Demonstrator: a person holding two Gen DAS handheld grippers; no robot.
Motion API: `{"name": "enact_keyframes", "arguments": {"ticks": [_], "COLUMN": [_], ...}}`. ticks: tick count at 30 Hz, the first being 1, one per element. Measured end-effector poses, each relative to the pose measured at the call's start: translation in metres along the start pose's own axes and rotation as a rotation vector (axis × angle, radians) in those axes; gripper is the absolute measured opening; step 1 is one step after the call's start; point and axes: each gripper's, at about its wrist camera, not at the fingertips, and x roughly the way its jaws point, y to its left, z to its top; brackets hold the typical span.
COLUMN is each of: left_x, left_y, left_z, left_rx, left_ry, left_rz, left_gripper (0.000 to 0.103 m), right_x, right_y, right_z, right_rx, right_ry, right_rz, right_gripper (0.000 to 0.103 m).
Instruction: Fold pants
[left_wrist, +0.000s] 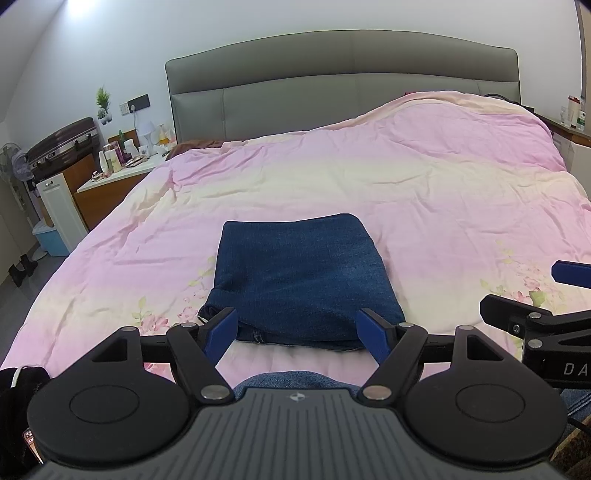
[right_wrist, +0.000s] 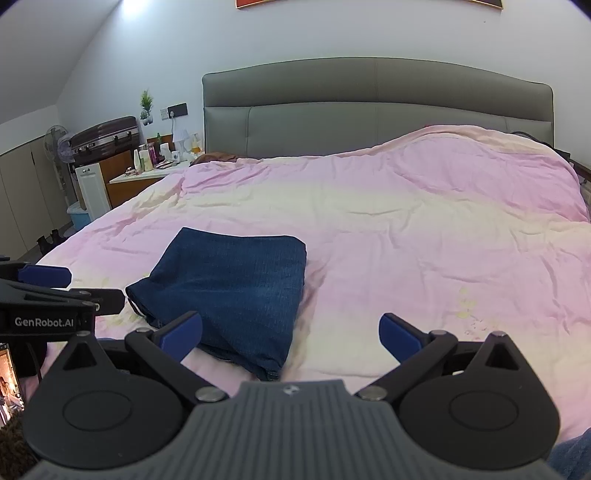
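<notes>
A pair of dark blue denim pants (left_wrist: 301, 280) lies folded into a compact rectangle on the pink bed cover; it also shows in the right wrist view (right_wrist: 229, 291). My left gripper (left_wrist: 297, 336) is open and empty, its blue pads just short of the pants' near edge. My right gripper (right_wrist: 291, 338) is open and empty, its left pad at the pants' near right corner, its right pad over bare cover. Part of the right gripper (left_wrist: 535, 295) shows at the right edge of the left wrist view.
The bed (left_wrist: 406, 192) has a grey padded headboard (left_wrist: 332, 92). A cluttered nightstand (left_wrist: 122, 166), a suitcase (left_wrist: 62, 142), a fan and a blue bin stand to the left. A shelf with bottles (left_wrist: 574, 114) is at the right.
</notes>
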Motion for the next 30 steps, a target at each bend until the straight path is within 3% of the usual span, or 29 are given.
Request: {"name": "enact_keyframes", "arguments": {"ticks": [30], "left_x": [-0.008], "left_y": [0.0012], "left_z": [0.0006], "left_rx": [0.006], "left_ry": [-0.016], "left_rz": [-0.002], "left_gripper": [0.086], "right_x": [-0.009], "right_y": [0.0008], "right_z": [0.0001], "right_rx": [0.003], "right_ry": [-0.027], "right_rz": [-0.008], "right_gripper": [0.098]}}
